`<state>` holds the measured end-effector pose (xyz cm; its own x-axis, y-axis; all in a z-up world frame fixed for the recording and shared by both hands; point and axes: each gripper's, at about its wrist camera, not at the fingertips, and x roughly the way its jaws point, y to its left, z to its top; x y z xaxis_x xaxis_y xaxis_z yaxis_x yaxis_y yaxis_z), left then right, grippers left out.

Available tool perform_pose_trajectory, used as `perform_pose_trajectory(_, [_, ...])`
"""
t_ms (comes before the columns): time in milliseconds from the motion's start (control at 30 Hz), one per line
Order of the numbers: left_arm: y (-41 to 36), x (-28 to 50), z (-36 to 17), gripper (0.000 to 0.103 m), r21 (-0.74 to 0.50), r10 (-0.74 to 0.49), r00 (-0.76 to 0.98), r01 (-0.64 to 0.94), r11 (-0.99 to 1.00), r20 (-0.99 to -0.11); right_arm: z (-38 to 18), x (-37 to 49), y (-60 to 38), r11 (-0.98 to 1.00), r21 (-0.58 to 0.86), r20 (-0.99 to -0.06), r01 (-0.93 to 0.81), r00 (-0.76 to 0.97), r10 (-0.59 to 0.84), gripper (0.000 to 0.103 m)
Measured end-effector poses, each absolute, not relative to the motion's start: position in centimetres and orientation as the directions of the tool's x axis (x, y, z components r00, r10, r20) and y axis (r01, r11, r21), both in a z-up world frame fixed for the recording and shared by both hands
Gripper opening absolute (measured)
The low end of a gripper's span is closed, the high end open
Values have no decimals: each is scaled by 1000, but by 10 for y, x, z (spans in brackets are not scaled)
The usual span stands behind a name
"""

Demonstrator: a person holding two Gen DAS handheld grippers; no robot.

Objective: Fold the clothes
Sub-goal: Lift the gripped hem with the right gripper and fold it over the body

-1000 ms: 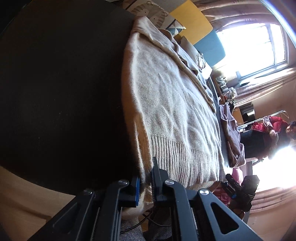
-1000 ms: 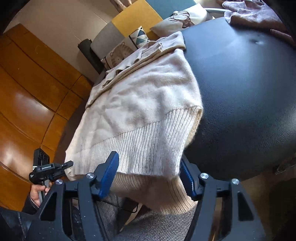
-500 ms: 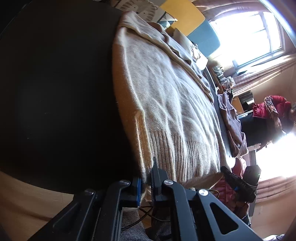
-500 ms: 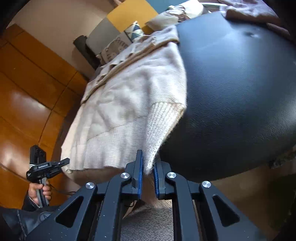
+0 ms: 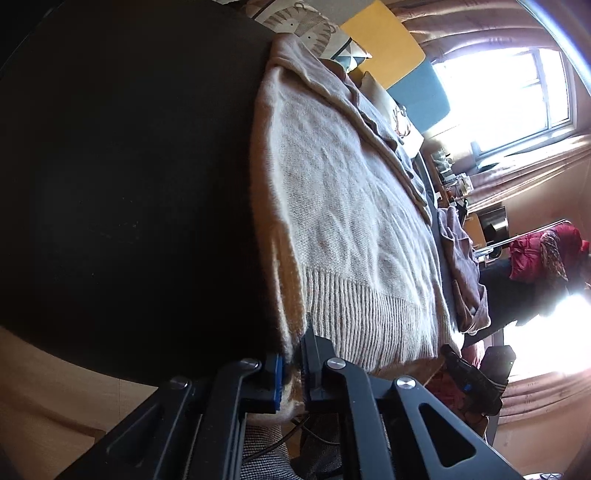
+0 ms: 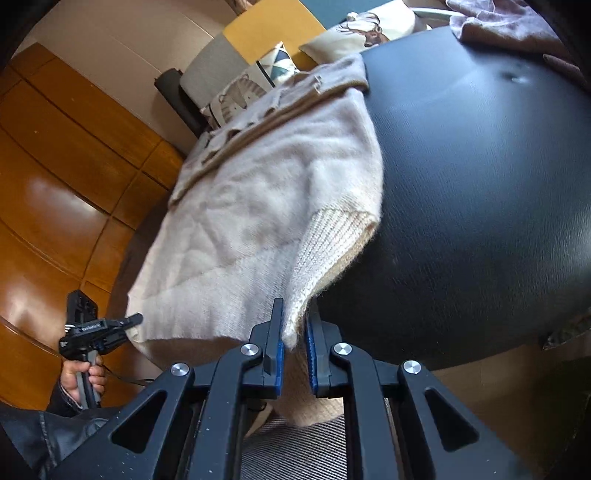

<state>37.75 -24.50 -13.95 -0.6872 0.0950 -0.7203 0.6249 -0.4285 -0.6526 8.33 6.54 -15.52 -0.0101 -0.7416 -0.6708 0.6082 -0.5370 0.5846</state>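
A beige knit sweater [image 5: 343, 206] lies flat on a round black table [image 5: 122, 192], its ribbed hem hanging over the near edge. My left gripper [image 5: 293, 363] is shut on the hem's left corner. My right gripper [image 6: 294, 334] is shut on the hem's right corner of the sweater [image 6: 258, 206], which is lifted a little off the black table [image 6: 480, 206]. Each gripper also shows in the other's view: the right gripper [image 5: 471, 380] and the left gripper [image 6: 98, 326].
A mauve garment [image 5: 461, 266] lies on the table beyond the sweater; it also shows in the right wrist view [image 6: 509, 29]. Cushions and a yellow and blue sofa [image 6: 266, 33] stand behind the table. A wooden floor [image 6: 55, 177] lies to the left.
My right gripper has closed on the hem's right corner and lifted it slightly. My left gripper has stayed shut on the left corner.
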Motion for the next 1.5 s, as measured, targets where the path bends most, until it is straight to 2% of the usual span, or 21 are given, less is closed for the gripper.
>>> perform_pose_trajectory(67, [-244, 373, -139, 8, -646, 102, -680, 623, -442, -726, -157, 83, 65, -530, 592, -664, 607, -5, -748, 22])
perform_pose_trajectory(133, [-244, 371, -139, 9, -638, 109, -673, 620, -457, -731, -157, 85, 63, -521, 594, -660, 613, 0, -752, 37])
perform_pose_trajectory(233, [-244, 370, -138, 9, -639, 109, -673, 620, -455, -732, -156, 89, 57, -519, 572, -668, 635, -6, -744, 41])
perform_pose_trajectory(267, [-243, 370, -138, 9, -640, 108, -674, 620, -454, -730, -155, 90, 57, -522, 563, -674, 641, -11, -739, 40])
perform_pose_trajectory(300, [-242, 370, -138, 9, -642, 106, -678, 617, -455, -728, -155, 91, 58, -526, 554, -679, 646, -15, -734, 27])
perform_pose_trajectory(333, [-242, 371, -138, 7, -655, 113, -688, 608, -449, -717, -151, 90, 57, -517, 558, -670, 649, -15, -742, 10])
perform_pose_trajectory(567, [-250, 381, -125, 6, -812, 148, -829, 467, -350, -540, -124, 82, 55, -443, 592, -593, 673, -8, -805, 10])
perform_pose_trajectory(800, [-274, 373, -98, 6, -881, 104, -906, 364, -302, -410, -99, 74, 47, -379, 607, -527, 699, -2, -850, 10])
perform_pose_trajectory(1167, [-333, 337, -70, 6, -908, 35, -938, 324, -267, -345, -73, 28, 1, -391, 590, -502, 706, -58, -863, 10])
perform_pose_trajectory(1500, [-389, 281, -56, 6, -904, 27, -943, 310, -296, -332, -61, -27, -56, -419, 566, -501, 710, -108, -859, 10])
